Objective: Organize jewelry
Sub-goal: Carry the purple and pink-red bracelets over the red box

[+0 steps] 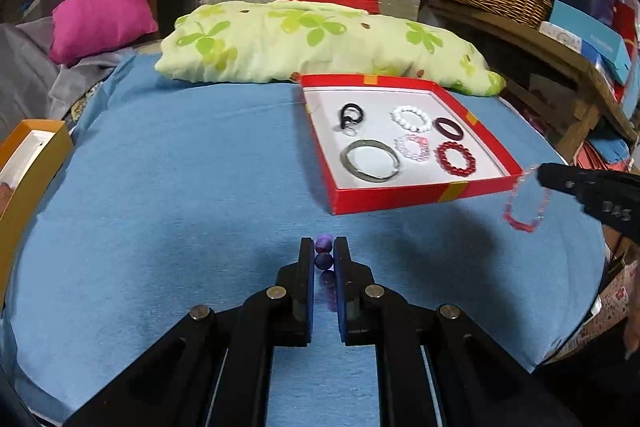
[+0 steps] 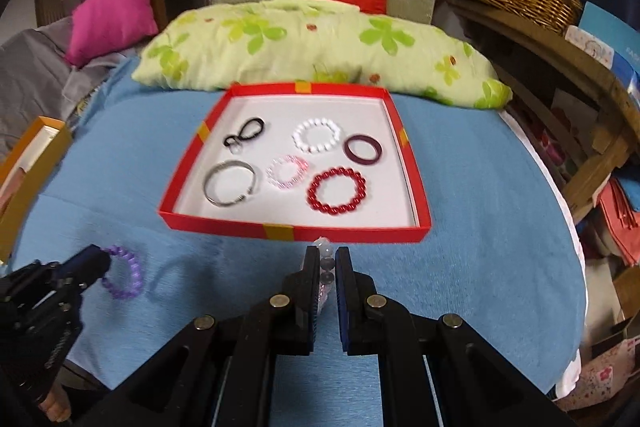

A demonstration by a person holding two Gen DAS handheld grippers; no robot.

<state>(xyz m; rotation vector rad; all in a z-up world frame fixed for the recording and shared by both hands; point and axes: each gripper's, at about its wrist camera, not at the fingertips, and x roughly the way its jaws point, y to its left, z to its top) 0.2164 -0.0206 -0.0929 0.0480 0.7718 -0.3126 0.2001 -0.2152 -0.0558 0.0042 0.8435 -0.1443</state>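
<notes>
Blue cloth (image 1: 160,187) under red tray (image 1: 384,195), cluttered room behind.

A red box (image 2: 224,223) with a white floor sits on blue cloth (image 2: 480,227) by a green-flowered pillow (image 2: 320,39).

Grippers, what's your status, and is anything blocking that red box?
Left gripper shut on purple bracelet. Right gripper shut on pink bracelet. Red box holds six pieces; path clear.
</notes>
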